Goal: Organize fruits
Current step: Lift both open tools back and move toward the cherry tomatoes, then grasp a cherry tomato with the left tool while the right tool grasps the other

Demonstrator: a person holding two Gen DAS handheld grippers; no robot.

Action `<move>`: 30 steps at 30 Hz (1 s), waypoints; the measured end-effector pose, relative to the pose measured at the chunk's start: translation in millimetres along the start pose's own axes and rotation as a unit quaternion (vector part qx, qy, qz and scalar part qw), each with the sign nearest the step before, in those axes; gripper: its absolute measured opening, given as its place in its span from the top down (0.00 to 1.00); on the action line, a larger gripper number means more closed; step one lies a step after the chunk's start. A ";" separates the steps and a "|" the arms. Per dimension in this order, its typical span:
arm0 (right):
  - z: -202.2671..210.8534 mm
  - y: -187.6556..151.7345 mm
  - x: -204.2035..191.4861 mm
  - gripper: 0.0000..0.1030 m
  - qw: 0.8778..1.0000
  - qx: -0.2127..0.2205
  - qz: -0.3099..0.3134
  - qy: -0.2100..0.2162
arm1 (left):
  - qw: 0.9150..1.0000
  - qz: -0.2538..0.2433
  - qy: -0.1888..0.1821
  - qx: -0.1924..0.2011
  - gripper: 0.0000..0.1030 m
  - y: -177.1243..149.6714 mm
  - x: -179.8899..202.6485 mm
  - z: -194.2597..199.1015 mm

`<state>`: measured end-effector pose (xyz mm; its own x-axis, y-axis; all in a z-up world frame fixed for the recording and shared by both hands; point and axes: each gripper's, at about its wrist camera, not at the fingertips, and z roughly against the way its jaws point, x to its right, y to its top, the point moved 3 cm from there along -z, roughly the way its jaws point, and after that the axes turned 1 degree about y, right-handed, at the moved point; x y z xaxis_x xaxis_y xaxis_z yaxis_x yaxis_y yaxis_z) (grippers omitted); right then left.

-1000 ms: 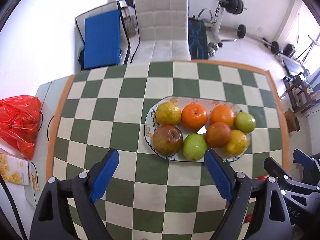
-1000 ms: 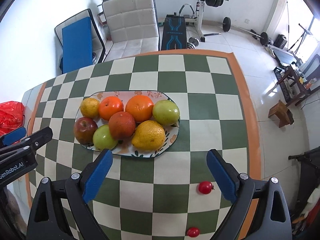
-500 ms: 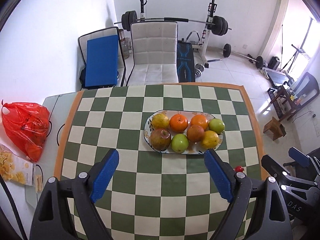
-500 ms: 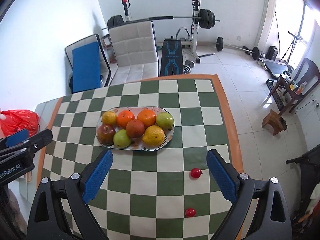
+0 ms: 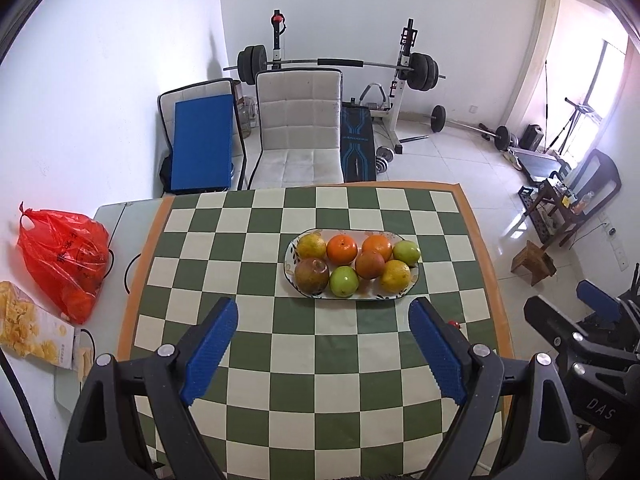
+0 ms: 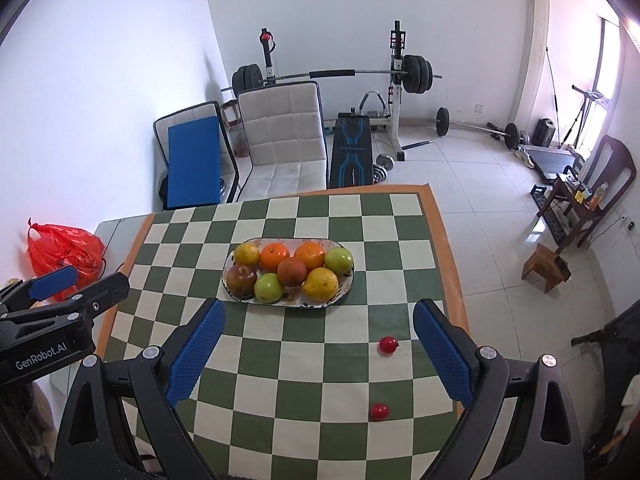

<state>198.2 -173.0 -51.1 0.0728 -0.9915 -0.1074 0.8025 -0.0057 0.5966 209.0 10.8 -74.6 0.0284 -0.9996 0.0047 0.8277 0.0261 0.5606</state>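
Right wrist view — oval plate (image 6: 347, 285) heaped with fruit, both grippers agape, empty.

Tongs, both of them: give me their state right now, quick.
Left tongs: open, holding nothing, above the checkered table.
Right tongs: open, holding nothing, above the same table.

Fruits (image 6: 292, 271) on plate (image 6: 346, 285), mid-table (image 6: 360, 208)
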 end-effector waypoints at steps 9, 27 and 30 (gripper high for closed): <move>12.9 -1.5 -3.2 0.06 1.000 0.000 -0.004 0.010 | 1.000 0.002 -0.005 -0.004 0.15 -8.0 1.9 3.6; -145.0 -110.7 117.5 0.19 0.969 -0.190 -0.155 -0.005 | 0.989 -0.063 0.037 -0.132 0.01 -41.9 49.2 -120.0; -180.4 -149.7 136.7 0.26 0.955 -0.234 -0.182 -0.004 | 0.981 -0.098 0.042 -0.162 0.01 -52.2 71.5 -151.2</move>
<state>194.8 -284.3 -298.6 -0.2651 -0.9358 -0.2324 0.9507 -0.2939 0.0990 252.5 -60.1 -228.7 -0.1133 -0.9817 -0.1529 0.9561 -0.1496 0.2521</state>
